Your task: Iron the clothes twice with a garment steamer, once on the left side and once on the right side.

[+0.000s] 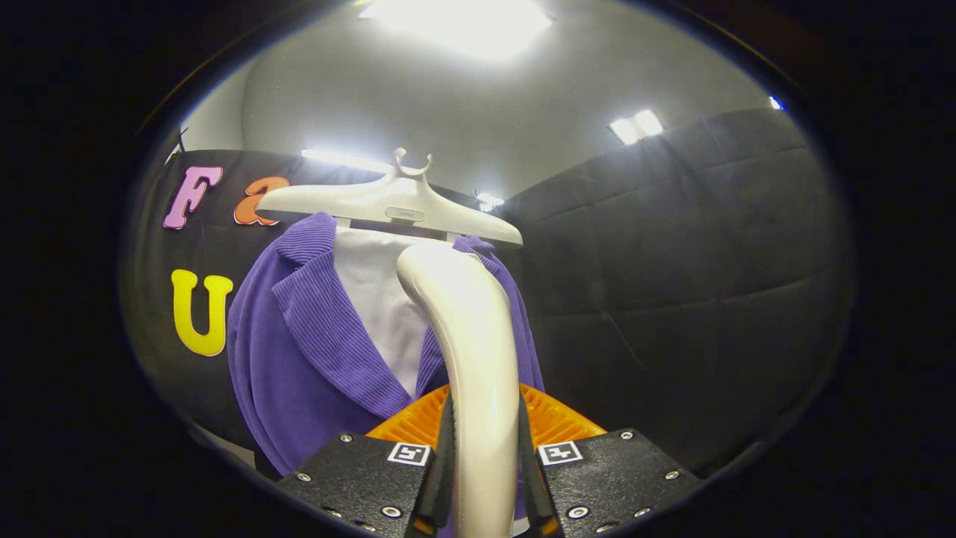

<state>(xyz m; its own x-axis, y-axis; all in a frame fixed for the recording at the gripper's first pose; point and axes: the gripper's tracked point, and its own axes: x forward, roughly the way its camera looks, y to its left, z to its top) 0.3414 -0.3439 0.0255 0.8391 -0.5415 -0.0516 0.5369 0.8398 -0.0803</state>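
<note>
While clamped between fingers (446, 448), steamer (470, 329), before jacket (299, 351)

The hand-held gripper (484, 456) clamped the garment steamer (467, 336) handle between both fingers; beyond them hung a purple jacket (299, 359) on a white hanger (388, 202).

Booth walls (672, 246) were black quilted cloth, soft padded look, with stitched seams running across in broad panels. Two wall sections met at a corner just right of centre; the right section stood taller than the left one. Above the cloth, a plain pale grey ceiling (418, 97) curved overhead. One large bright light panel (455, 22) sat at the top, washed out to white. A smaller pair of ceiling lights (635, 125) showed further right, just above the cloth's top edge. A thin light strip (343, 158) ran along the left section's top edge.
</note>
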